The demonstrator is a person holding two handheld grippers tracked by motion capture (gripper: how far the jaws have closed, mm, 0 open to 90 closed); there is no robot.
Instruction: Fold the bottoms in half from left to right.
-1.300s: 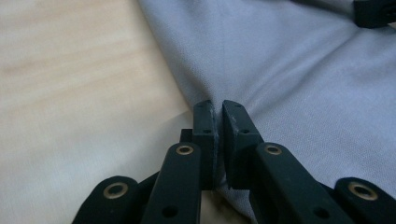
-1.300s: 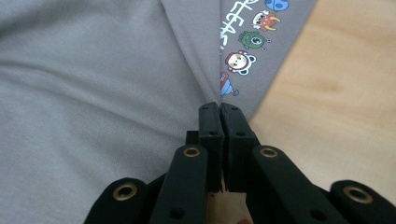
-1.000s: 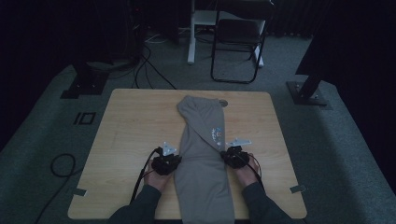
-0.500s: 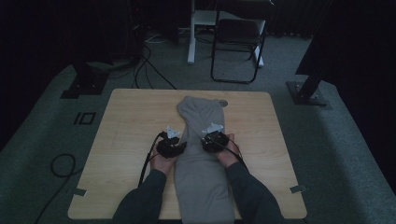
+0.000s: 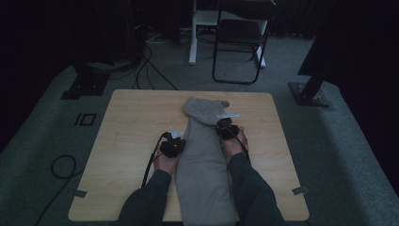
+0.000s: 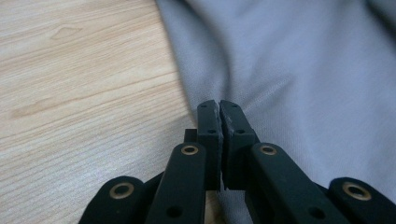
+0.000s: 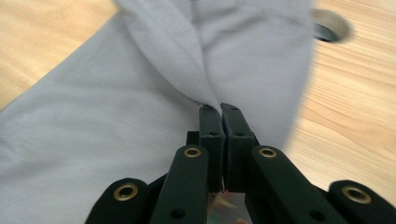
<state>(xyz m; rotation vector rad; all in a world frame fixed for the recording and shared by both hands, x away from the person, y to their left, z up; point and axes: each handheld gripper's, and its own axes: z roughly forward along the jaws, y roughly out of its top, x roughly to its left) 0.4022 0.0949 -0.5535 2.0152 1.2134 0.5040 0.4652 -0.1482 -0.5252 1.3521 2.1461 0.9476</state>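
Garment: grey cloth (image 5: pixel 203 155), long and narrow, laid along the middle of the wooden table (image 5: pixel 127 122), near end over the near edge, far end folded back in a rounded hump.
Table hole: round opening (image 7: pixel 330 29) just beside the far end of the cloth.
Left gripper (image 6: pixel 219 107): at the cloth's left edge, jaws pressed together, whether pinching fabric cannot be told.
Right gripper (image 7: pixel 218 110): at the right edge, farther forward, jaws pinching a raised fold.
Hands: both low on the table, flanking the cloth.

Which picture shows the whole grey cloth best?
The high view: the grey cloth lies lengthwise down the table, seen nearly whole. The left gripper view and the right gripper view show close-up patches of it beside shut jaws.
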